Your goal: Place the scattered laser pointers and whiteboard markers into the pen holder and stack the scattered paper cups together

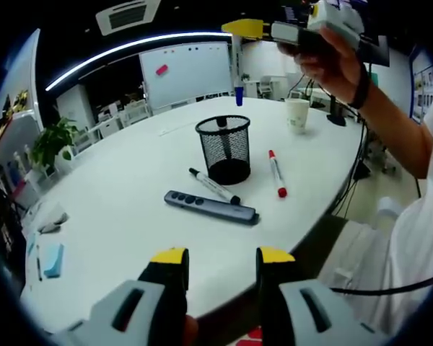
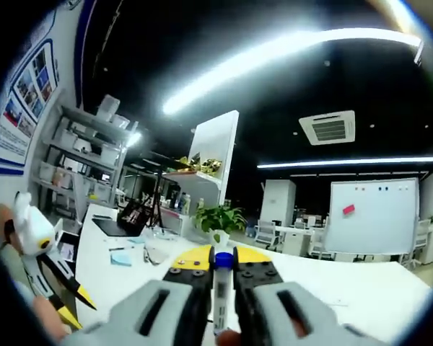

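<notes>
At the frame's centre, the mesh pen holder [image 1: 224, 149] awaits the black marker [image 1: 213, 186], red marker [image 1: 277, 173] and laser pointer [image 1: 211, 207], while the right gripper [image 2: 223, 261] clamps a blue-capped marker [image 2: 221, 288] and the left gripper [image 1: 222, 256] gapes.

Open tabletop [image 1: 123, 209] before markers [image 1: 213, 185], remote [image 1: 211, 207].

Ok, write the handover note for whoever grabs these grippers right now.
Right gripper: shut on a blue-capped marker, raised high above the pen holder.
Left gripper: open, empty, at the table edge.
On the table near the holder: black marker, red marker, laser pointer. One paper cup stands further back.
Holder contents cannot be told.
Left: drop in the blue marker, then the other three; handle the cup.
</notes>
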A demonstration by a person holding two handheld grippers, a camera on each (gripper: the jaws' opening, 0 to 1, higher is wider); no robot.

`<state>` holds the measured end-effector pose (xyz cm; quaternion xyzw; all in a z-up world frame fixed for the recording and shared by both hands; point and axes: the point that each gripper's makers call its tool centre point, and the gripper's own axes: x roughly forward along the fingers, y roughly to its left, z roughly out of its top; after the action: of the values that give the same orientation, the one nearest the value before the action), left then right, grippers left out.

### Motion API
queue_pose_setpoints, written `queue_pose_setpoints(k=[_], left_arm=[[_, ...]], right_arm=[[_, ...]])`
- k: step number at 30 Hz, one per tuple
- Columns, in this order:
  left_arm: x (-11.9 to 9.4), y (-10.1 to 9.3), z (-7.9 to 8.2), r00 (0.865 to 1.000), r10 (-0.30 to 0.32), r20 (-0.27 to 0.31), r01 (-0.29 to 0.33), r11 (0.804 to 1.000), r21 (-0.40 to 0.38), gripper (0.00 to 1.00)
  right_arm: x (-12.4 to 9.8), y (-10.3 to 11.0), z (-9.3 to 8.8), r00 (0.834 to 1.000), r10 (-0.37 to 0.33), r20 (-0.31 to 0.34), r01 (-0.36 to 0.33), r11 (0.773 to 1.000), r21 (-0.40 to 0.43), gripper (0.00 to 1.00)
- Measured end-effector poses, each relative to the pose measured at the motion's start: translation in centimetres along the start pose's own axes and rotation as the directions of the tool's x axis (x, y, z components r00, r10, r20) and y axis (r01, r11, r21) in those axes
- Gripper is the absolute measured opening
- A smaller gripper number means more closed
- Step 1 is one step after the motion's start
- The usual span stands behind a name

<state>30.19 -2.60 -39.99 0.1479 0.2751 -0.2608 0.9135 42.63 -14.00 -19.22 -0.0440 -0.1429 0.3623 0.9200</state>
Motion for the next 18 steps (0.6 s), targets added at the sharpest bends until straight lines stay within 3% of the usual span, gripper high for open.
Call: queue_pose_setpoints(k=[18], left_arm=[[0.2, -0.4, 0.1, 1.000, -0.008, 0.003, 0.008, 1.000, -0.005, 0.38]], right_arm=[[0.2, 1.3, -2.3, 0.998, 0.035, -0.050, -0.033, 0.999, 0.029, 0.10]])
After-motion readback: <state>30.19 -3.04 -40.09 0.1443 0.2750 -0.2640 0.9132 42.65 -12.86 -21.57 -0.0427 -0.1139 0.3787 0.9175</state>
